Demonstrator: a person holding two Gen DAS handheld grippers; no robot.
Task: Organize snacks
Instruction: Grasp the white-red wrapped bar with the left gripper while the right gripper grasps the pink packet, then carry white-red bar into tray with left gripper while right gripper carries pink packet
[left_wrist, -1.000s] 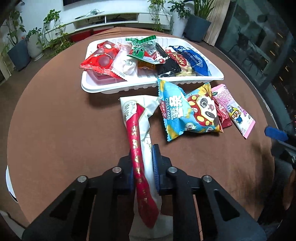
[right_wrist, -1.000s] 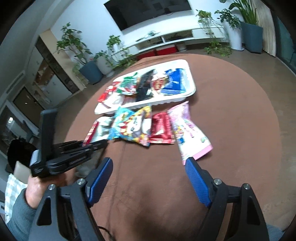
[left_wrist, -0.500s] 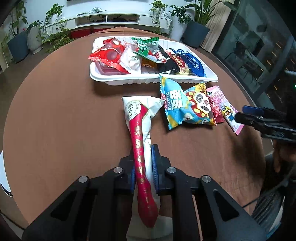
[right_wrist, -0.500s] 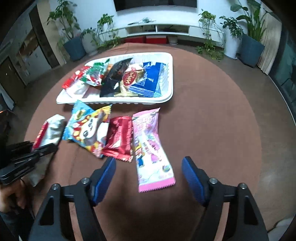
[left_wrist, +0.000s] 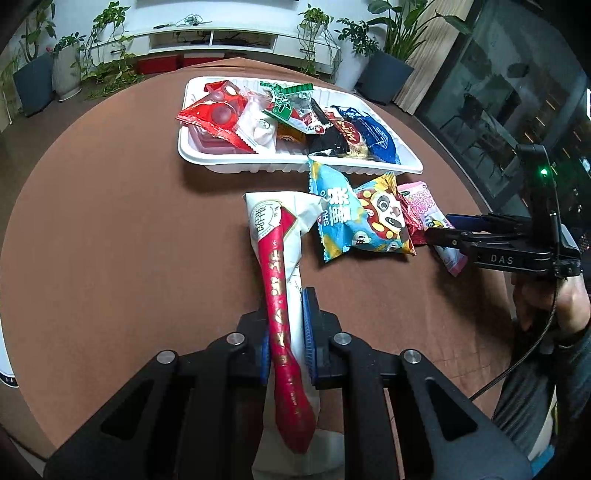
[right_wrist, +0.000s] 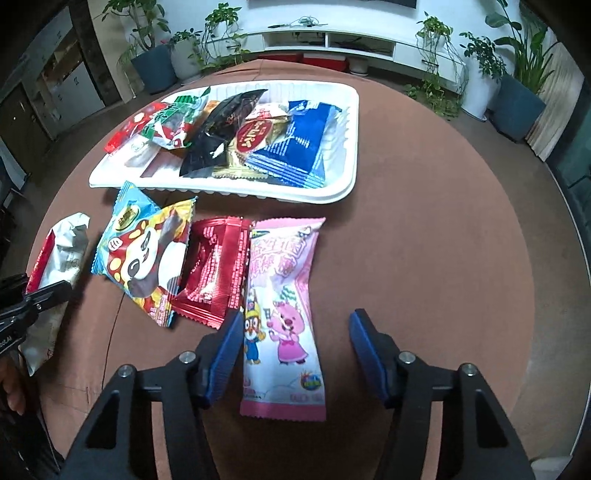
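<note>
Your white tray (right_wrist: 343, 184) sits heaped with wrapped snacks. Before it lie your white-and-red packet (left_wrist: 280, 258), panda bag (right_wrist: 147, 254), red pack (right_wrist: 214, 269), probably foil, and pink cartoon packet (right_wrist: 284, 314).

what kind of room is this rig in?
Likely a home living room: a low white media console along the wall, potted plants beside it, and a round brown table holding a white snack tray.
</note>
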